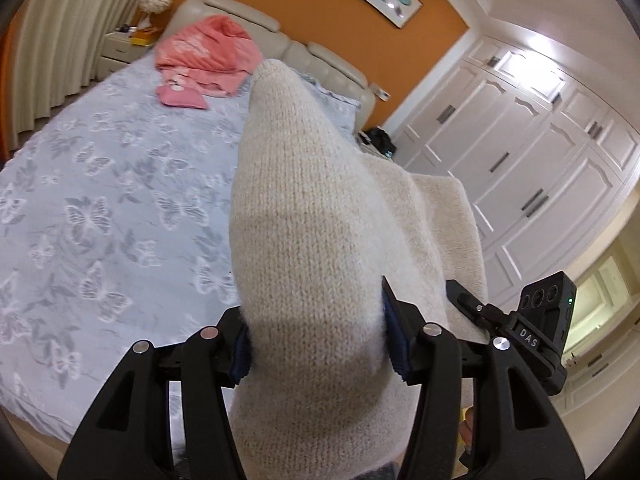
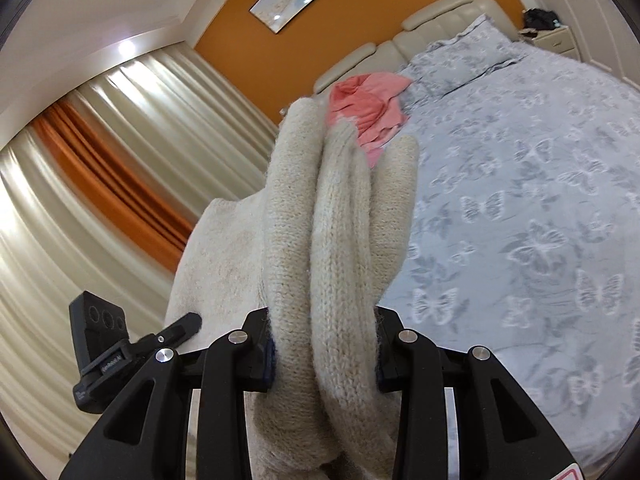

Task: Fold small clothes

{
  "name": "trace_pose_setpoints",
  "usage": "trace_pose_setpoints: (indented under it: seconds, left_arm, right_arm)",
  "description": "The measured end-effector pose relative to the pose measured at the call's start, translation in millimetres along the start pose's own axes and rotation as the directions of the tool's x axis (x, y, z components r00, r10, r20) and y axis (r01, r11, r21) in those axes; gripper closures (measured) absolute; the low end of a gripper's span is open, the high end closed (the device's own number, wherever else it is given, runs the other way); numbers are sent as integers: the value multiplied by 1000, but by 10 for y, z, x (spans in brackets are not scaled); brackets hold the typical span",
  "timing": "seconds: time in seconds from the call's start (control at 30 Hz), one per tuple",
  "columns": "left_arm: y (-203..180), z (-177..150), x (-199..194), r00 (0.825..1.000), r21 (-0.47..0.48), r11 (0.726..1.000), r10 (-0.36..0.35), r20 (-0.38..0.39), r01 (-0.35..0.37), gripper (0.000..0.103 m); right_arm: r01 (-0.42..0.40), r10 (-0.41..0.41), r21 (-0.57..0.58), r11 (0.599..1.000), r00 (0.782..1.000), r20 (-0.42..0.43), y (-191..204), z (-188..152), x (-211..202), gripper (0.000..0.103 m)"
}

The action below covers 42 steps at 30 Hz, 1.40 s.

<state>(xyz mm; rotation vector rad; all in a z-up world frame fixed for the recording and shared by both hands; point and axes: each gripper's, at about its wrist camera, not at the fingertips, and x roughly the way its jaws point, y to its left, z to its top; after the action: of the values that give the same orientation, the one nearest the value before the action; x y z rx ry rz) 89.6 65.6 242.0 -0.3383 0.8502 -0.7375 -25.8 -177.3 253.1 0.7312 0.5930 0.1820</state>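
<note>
Cream knit (image 1: 316, 240) fills both views, lifted above the bed (image 1: 100, 184): left gripper (image 1: 316, 344) and right gripper (image 2: 324, 348) each clamp a bunched edge. Folding looks underway; next, lay it flat on the bedspread.

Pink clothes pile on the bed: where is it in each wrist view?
Left wrist: pink clothes pile upper left, by the headboard.
Right wrist: upper centre, partly behind the cream knit.
Shared landmark: the headboard, behind the pile in both.
</note>
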Motion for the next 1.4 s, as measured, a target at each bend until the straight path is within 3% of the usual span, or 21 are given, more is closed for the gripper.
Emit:
trace_pose_setpoints:
  seconds: [0.27,0.6,0.73,1.07,1.27,1.4]
  left_arm:
    - [859,-7,137,999,-68,996,50,-7,-50,51]
    - [1853,-325,728,986,-158,977,127,-106,-143,51]
    - [2162,-555,1040,972,-171,966,164,-169,-193,51]
    - [2531,-991,1536,939,-172,951,205,-277,-258,51]
    - [2531,-1174,1641,922,-100,953,246,-298,-287,49]
    - [2588,-1235,1645,922,-92,951,256,-292,-294,47]
  right_arm:
    - [-13,16,49,999,997,-79,-44,-262,827,70]
    - [83,-67,69,994,975,-211,-447,-767,1816,69]
    - [139,-111,87,987,957,-269,-719,-1005,2124,69]
    - [245,-190,111,963,911,-367,-1249,-1503,2446,69]
    - [286,-203,160,945,894,-399,-1506,-1773,2447,68]
    - [288,-209,152,945,894,-396,-1555,-1806,2464,63]
